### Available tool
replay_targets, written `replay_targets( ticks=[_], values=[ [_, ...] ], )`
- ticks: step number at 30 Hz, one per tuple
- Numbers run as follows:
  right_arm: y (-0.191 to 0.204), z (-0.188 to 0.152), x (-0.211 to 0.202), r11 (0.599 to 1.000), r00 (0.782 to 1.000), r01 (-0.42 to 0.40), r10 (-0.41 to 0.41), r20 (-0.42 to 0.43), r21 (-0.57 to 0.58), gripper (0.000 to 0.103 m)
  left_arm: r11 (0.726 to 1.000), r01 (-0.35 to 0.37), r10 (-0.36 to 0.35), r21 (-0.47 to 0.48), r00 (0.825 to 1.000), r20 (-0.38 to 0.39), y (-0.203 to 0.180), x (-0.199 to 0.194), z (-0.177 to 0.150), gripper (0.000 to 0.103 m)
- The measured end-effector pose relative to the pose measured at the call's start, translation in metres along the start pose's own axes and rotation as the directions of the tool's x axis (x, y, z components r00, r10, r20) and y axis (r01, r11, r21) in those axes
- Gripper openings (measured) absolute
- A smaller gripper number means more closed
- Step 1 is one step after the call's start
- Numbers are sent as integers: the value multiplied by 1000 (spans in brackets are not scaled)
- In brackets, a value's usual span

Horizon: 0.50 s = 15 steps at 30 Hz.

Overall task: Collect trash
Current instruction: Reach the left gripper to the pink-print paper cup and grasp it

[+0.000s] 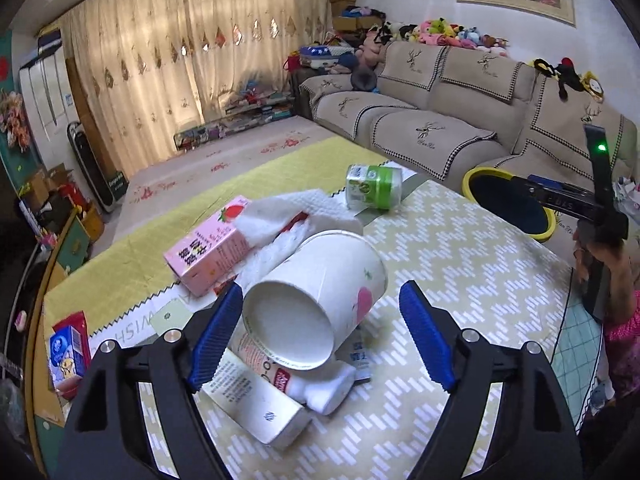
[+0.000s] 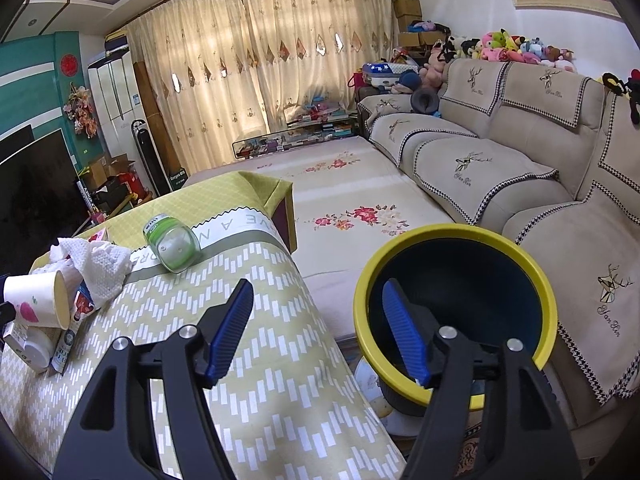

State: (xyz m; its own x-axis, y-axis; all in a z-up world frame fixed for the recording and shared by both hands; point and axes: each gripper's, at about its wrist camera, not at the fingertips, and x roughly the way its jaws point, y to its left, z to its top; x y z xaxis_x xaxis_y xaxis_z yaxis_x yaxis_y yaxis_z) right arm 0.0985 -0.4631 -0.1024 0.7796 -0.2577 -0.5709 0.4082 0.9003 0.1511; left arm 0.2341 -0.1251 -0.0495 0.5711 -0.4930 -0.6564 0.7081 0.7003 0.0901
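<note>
A white paper cup point(image 1: 316, 300) with a pink print lies on its side on the table, its base towards me, on top of a white tube point(image 1: 256, 396). My left gripper point(image 1: 320, 292) straddles the cup. The left pad point(image 1: 216, 336) is against the cup's edge and the right pad point(image 1: 426, 336) stands a small gap off it. Behind the cup lie a pink carton point(image 1: 208, 252), a crumpled paper towel point(image 1: 288, 216) and a green-and-white jar point(image 1: 374, 186). My right gripper point(image 2: 318, 292) is open with nothing in it, over the table's edge beside the yellow-rimmed bin point(image 2: 456, 236).
The table point(image 2: 260, 280) has a yellow-green patterned cloth. A small blue-and-red carton point(image 1: 68, 352) stands at its left edge. A beige sofa point(image 2: 500, 152) runs behind the bin, and a flowered mat point(image 2: 360, 200) covers the floor between. A hand point(image 1: 600, 256) holds the right gripper.
</note>
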Motion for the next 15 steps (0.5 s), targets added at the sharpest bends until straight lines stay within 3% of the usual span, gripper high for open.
replay_targets(
  ticks=[6,10,15],
  values=[
    [-1,0,1,1000,1000,-13,13,-5,15,65,997,2,0,80,1000,-18,-16,5,1,80],
    [-2,0,2,1000,1000,-14,14,-6,16,66,995,22,-18,94,999,-45,-19,12,0,73],
    [-1,0,4,999,1000,-22,23,-15,25,67,992,69,-62,109,996,-61,-30,14,-6,73]
  ],
)
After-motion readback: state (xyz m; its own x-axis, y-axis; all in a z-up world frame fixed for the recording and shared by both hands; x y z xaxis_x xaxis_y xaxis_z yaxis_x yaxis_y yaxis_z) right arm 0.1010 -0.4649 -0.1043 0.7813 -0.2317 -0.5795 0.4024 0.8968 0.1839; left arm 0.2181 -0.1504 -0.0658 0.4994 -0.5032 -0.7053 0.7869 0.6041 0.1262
